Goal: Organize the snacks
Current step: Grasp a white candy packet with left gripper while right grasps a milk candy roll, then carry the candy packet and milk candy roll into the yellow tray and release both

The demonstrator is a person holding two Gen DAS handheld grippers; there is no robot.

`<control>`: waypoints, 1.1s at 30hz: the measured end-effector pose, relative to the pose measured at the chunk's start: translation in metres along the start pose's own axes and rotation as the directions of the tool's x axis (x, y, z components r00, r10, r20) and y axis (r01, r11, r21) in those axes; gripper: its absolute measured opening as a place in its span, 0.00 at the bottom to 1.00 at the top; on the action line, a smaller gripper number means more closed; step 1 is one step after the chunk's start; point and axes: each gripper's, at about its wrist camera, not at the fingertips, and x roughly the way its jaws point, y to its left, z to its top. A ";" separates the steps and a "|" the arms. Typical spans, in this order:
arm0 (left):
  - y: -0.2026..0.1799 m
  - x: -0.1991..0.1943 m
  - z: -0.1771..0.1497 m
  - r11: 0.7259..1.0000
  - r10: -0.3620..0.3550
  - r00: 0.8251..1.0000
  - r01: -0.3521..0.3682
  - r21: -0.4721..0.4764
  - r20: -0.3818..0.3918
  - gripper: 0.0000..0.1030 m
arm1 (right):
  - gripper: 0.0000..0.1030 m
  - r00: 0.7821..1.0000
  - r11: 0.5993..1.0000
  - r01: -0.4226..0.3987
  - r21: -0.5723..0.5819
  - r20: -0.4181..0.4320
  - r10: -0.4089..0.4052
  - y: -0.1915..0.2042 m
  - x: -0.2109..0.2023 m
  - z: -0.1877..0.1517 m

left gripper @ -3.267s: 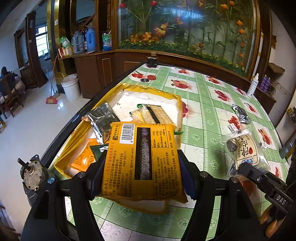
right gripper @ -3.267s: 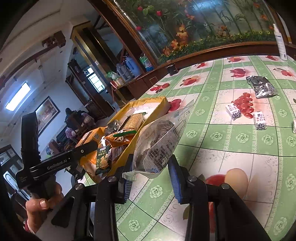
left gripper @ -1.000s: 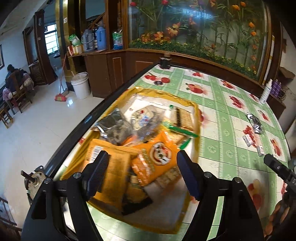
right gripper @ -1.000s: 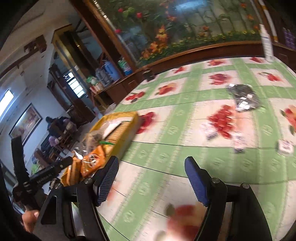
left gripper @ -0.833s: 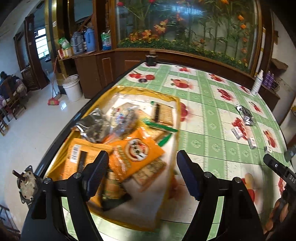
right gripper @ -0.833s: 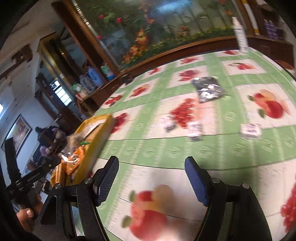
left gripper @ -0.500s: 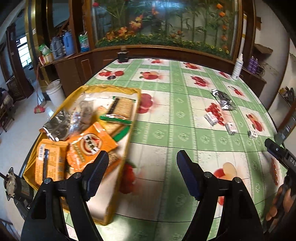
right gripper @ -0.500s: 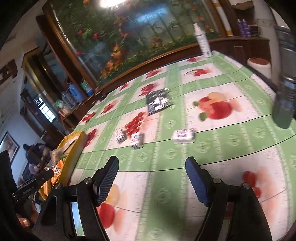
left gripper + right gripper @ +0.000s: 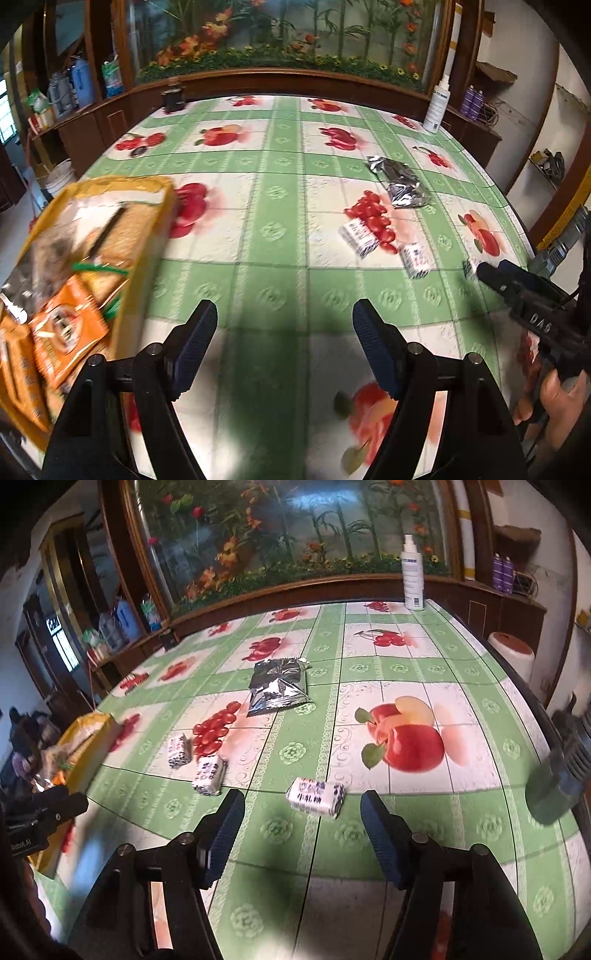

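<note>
My right gripper hangs low over the table, its jaws closing. A small white wrapped snack lies between its fingertips, and the pads are not touching it. Two more white snacks lie to the left, with a crumpled silver packet further back. My left gripper is open and holds nothing, above bare tablecloth. The yellow tray, full of snack packs, sits at its left. In the left wrist view the same white snacks and silver packet lie ahead to the right.
A green fruit-print cloth covers the table. A white spray bottle stands at the far edge by the wooden cabinet. A white bin with a red top is past the right edge. A dark blurred object juts in at right.
Both views swung right, away from the tray and toward the loose snacks. The right jaws have narrowed, and a white snack now lies between their tips. The left jaws kept their width.
</note>
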 end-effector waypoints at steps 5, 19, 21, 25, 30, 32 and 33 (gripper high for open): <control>-0.019 0.027 0.022 1.000 -0.029 0.999 0.029 0.006 -0.031 0.74 | 0.64 0.998 0.996 0.059 -0.059 -0.015 -0.060 0.006 0.014 0.009; -0.043 0.079 0.043 0.998 -0.048 0.996 0.045 -0.038 -0.073 0.73 | 0.38 0.993 0.994 0.074 -0.086 -0.085 -0.081 0.003 0.033 0.011; -0.045 0.080 0.043 1.000 -0.024 0.998 0.024 -0.013 -0.066 0.68 | 0.37 0.994 0.995 0.067 -0.080 -0.083 -0.074 0.002 0.032 0.011; -0.040 0.077 0.042 1.000 -0.026 0.999 0.027 0.006 -0.048 0.30 | 0.36 0.996 0.997 0.046 -0.062 -0.070 -0.051 -0.001 0.029 0.010; -0.025 0.074 0.041 0.997 -0.083 0.995 0.082 -0.014 -0.063 0.15 | 0.36 0.999 1.000 0.013 -0.018 -0.051 -0.014 -0.010 0.024 0.011; -0.021 0.069 0.036 0.996 -0.092 0.993 0.091 -0.019 -0.067 0.15 | 0.36 0.999 1.000 -0.004 0.000 -0.043 0.004 -0.013 0.022 0.011; -0.020 0.066 0.034 0.996 -0.089 0.994 0.088 -0.019 -0.066 0.15 | 0.36 0.999 1.000 -0.009 0.004 -0.037 0.009 -0.013 0.021 0.011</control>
